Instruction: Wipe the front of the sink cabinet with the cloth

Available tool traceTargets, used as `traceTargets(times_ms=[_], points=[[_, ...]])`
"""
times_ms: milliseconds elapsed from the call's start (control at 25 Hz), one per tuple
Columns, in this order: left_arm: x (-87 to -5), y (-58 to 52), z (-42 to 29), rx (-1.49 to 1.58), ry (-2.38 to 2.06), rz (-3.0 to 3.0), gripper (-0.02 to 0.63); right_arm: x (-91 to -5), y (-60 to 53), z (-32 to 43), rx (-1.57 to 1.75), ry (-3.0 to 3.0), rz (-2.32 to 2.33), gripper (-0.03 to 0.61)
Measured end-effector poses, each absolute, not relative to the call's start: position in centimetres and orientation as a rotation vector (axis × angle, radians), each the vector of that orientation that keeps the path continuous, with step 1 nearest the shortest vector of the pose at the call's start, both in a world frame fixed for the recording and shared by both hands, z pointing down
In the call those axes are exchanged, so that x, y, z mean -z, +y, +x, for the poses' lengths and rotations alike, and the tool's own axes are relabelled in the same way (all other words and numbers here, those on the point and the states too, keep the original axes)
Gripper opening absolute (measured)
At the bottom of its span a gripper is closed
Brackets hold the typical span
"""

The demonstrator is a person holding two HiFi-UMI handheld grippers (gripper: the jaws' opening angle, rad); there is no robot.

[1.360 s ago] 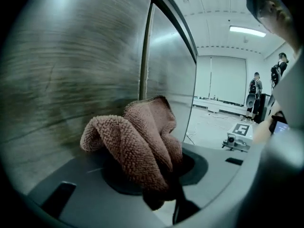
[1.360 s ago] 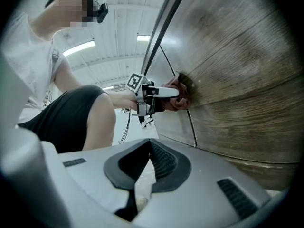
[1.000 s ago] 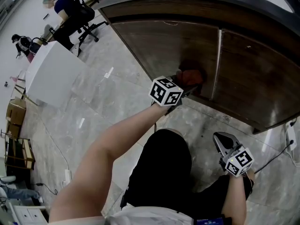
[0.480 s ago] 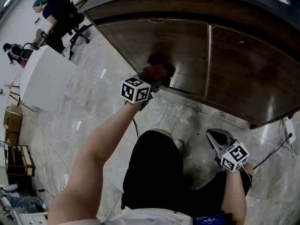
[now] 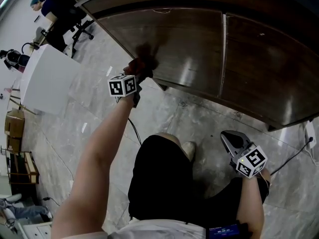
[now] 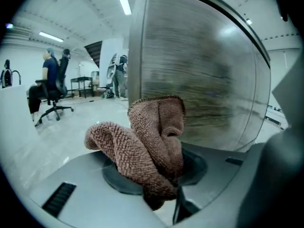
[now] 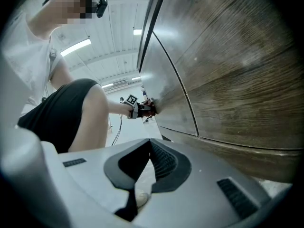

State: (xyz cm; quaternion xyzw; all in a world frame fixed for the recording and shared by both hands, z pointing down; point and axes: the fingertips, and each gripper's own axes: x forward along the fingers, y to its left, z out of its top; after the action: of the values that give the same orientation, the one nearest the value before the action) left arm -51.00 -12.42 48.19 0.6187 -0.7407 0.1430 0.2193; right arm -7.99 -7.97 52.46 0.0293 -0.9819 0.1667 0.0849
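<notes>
The sink cabinet [image 5: 199,49] has a dark wood front with two doors. My left gripper [image 5: 138,72] is shut on a reddish-brown cloth [image 5: 142,63] and presses it against the cabinet's lower left corner. In the left gripper view the bunched cloth [image 6: 152,141] sticks out of the left gripper [image 6: 164,175], right against the cabinet [image 6: 204,75] panel. My right gripper [image 5: 232,141] hangs low near the floor, off the cabinet, shut with nothing in it. The right gripper view shows the right gripper [image 7: 150,145] and, far off, the cloth [image 7: 151,108] on the cabinet [image 7: 228,80].
A white block [image 5: 47,81] stands on the marble floor to the left. People sit on office chairs [image 5: 57,9] at the far left. Cardboard boxes [image 5: 15,121] line the left edge. A cable [image 5: 294,158] lies at the right. My own leg [image 5: 169,183] is below.
My left gripper has slid the cloth leftward along the cabinet front, from near the door seam to the left corner. The right gripper has stayed nearly still.
</notes>
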Motion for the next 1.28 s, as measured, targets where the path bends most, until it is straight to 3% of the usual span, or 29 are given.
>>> traceTargets(times_ms=[360, 800, 1280], points=[[-49.2, -10.7, -54.6, -0.365, -2.203, 1.470, 0.138, -52.7, -8.1, -7.3, -0.501, -2.919, 0.105, 0.012], [-52.1, -14.7, -39.5, -0.565, -1.835, 1.906, 0.138, -52.4, -7.5, -7.1, -0.479, -2.922, 0.096, 0.012], [-52.6, -18.5, -22.9, -0.519, -1.373, 2.264, 0.138, -52.5, -7.7, -6.0, -0.472, -2.912, 0.173, 0.012]])
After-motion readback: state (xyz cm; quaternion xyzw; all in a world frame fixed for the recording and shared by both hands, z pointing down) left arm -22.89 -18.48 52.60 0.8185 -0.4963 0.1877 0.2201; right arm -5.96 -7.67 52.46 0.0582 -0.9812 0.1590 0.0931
